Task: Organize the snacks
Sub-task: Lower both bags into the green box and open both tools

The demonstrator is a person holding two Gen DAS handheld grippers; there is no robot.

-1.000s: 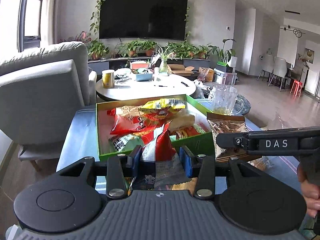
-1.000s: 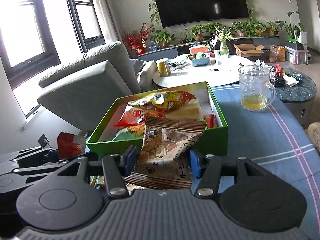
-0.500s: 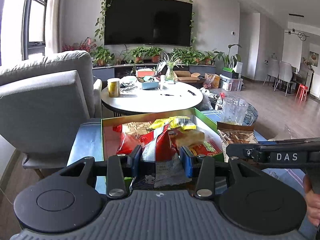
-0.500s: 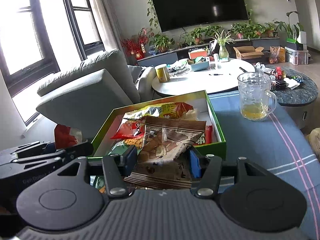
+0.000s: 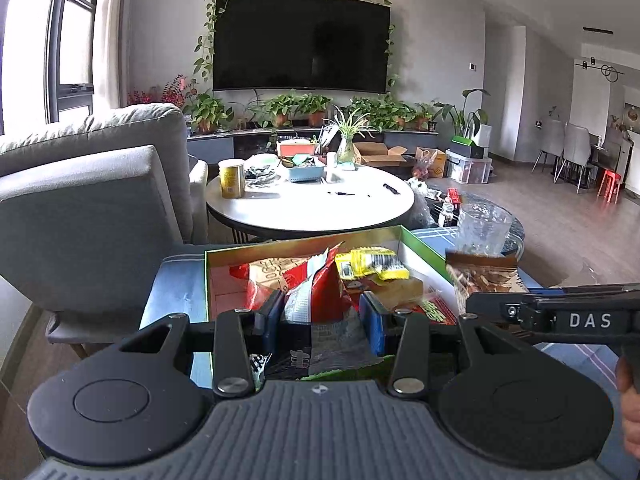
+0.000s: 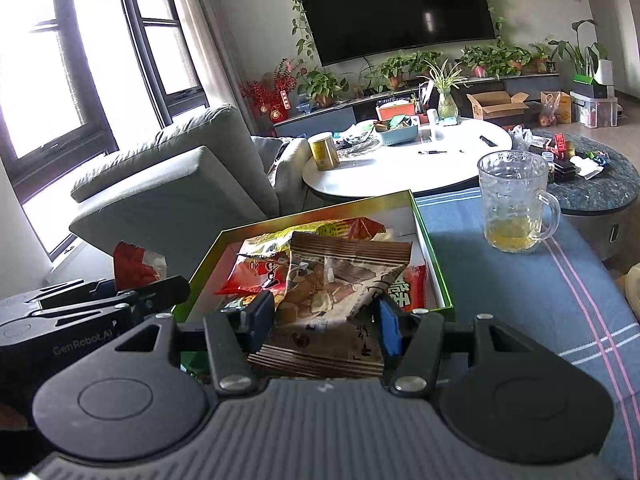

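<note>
Packets low in the green box (image 6: 434, 270) overlap, so no count; your left gripper (image 5: 323, 316) pinches one red packet (image 5: 320, 292); right gripper (image 6: 326, 320) pinches one brown packet (image 6: 340, 276).

Home living room: wall television (image 5: 301, 40), grey armchair (image 5: 92, 200), potted plants (image 5: 298, 108).

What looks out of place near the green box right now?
Only the clear glass mug, holding some yellow liquid, stands out among the snacks on the blue cloth, right of the green snack box. Nothing is spilled.
</note>
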